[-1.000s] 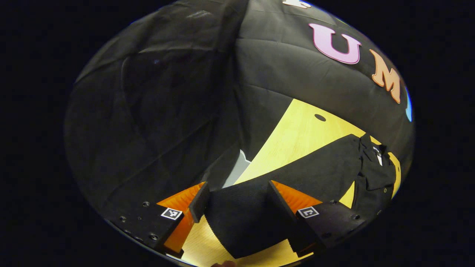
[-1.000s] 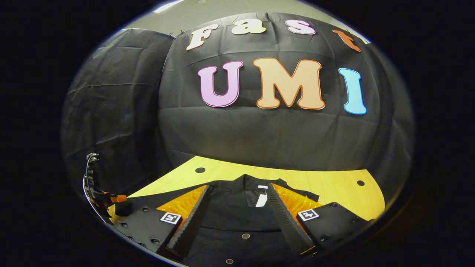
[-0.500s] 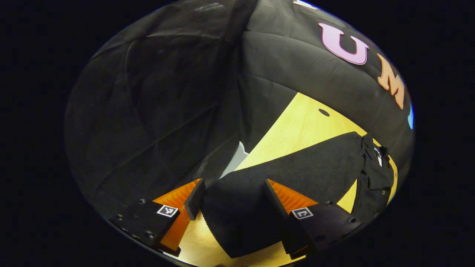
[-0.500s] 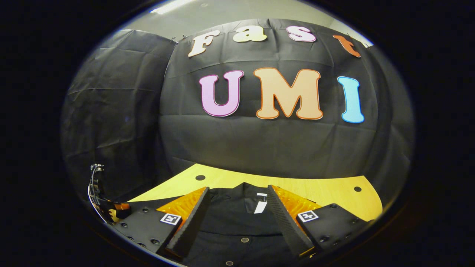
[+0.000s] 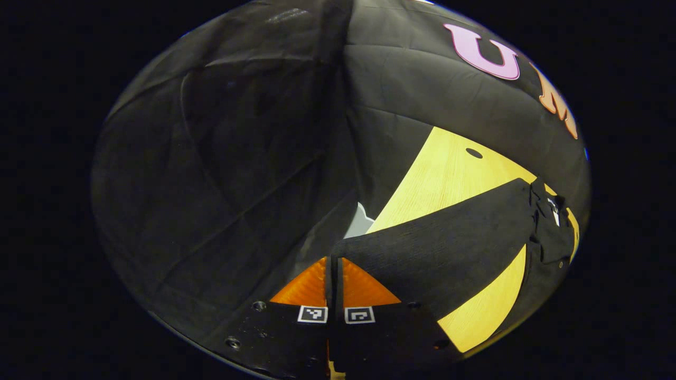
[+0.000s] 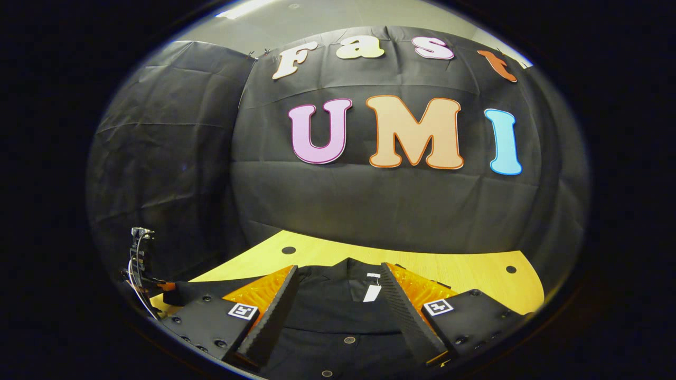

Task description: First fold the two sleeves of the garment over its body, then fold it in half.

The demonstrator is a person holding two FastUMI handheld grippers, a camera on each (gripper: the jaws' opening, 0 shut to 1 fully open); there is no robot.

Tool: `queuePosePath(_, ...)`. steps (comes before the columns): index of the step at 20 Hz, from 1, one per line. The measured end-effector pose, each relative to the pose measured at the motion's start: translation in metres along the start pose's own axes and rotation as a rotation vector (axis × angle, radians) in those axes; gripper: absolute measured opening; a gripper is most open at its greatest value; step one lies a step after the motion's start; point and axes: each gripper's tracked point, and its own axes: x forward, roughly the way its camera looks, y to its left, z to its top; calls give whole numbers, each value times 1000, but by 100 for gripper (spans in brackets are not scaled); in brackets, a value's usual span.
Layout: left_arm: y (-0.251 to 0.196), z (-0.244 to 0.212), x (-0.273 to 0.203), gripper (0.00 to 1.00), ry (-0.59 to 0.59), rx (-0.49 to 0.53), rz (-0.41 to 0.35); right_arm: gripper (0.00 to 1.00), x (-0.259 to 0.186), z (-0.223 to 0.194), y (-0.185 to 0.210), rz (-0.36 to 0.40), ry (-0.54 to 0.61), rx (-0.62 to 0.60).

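left tongs (image 5: 334, 274): fingers brought together with barely a slit between them, at the cuff end of the garment's sleeve (image 5: 443, 248); the cloth meets the tips, but whether a fold of it is truly pinched cannot be told. from those tongs the sleeve runs flat, outward and to the right over the bench (image 5: 449, 174) to the garment (image 5: 549, 237) body and collar, well off. right tongs (image 6: 338, 311): fingers spread wide, holding nothing, poised over the garment's button front, the collar and its white neck tag (image 6: 372, 292) lying between and just beyond the tips. step judged in hand: first sleeve fold, at the grasp. next move, as judged: lift the cuff a little and carry it across onto the body, keeping the sleeve unrolled; the right tongs may need to steady the chest. containers: none seen; a cable stand (image 6: 138, 258) stands far off to the left of the right tongs.
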Motion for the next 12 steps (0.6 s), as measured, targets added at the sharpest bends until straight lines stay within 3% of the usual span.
queuePosePath(3, -9, 22, -15, 0, -39, -59, -83, 98, -3, 3, -1, 0, -16, -11)
queuePosePath(8, -19, 61, -59, 0, -126, -14, -166, 100, -15, 0, -11, 7, -18, -19)
queuePosePath(11, -25, 90, -86, 0, -179, -9, -199, 94, -23, -3, -21, 10, -22, -11)
queuePosePath(12, -25, 93, -92, 0, -197, -2, -203, 98, -26, -3, -25, 10, -22, -9)
